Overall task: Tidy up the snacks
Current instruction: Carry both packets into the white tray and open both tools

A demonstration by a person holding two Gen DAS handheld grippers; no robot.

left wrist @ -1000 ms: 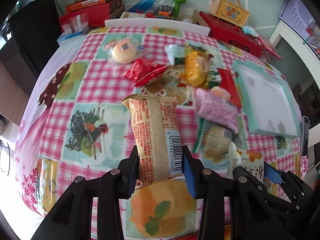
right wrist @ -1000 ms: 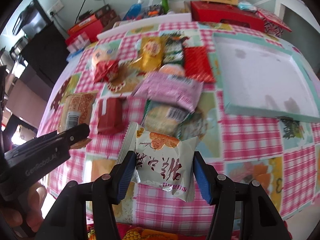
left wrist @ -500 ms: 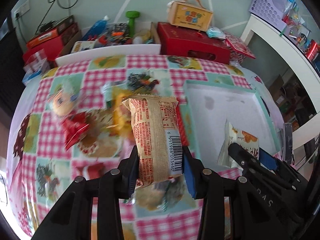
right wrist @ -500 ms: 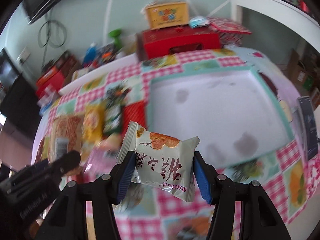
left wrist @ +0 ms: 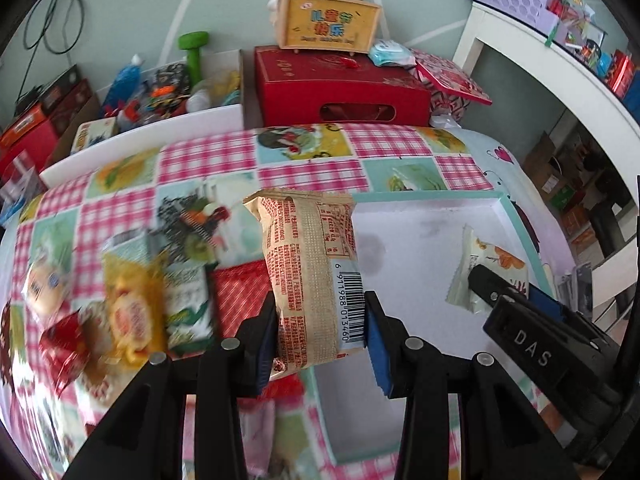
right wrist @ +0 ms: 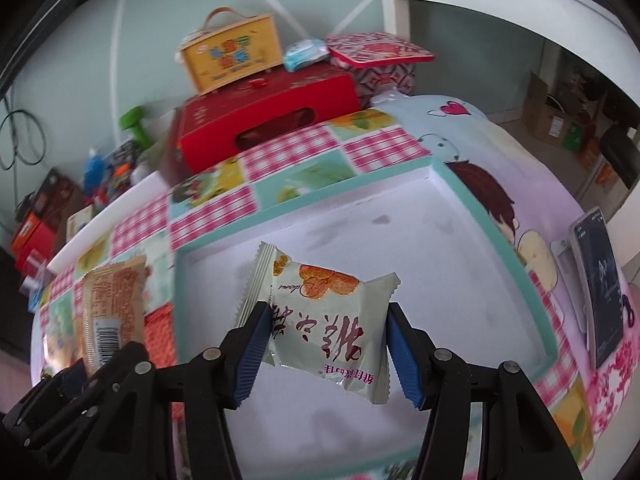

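Both claws have swung across from the snack pile and now hang over the white tray (left wrist: 420, 216) with the teal rim. The left wrist view alone shows the loose pile on the checked worktop (left wrist: 304, 152): a yellow packet (left wrist: 132, 300), a red one (left wrist: 236, 292), all blurred. In front, the left claw (left wrist: 320, 332) is clamped on the tan packet (left wrist: 312, 272), which stands on end, long axis pointing away from the camera, barcode reading 6 911988 013460. At far right, a black claw arm is stamped DAS. Only the right wrist view catches the phone (right wrist: 596, 284) lying on the worktop just beyond the tray's right rim. There the right claw (right wrist: 324, 344) pinches the pale green packet (right wrist: 324, 312) crosswise, its dark red Chinese print upside down, above the tray floor. Behind, a yellow handled box (right wrist: 232, 56) sits on a red carton (right wrist: 264, 116).
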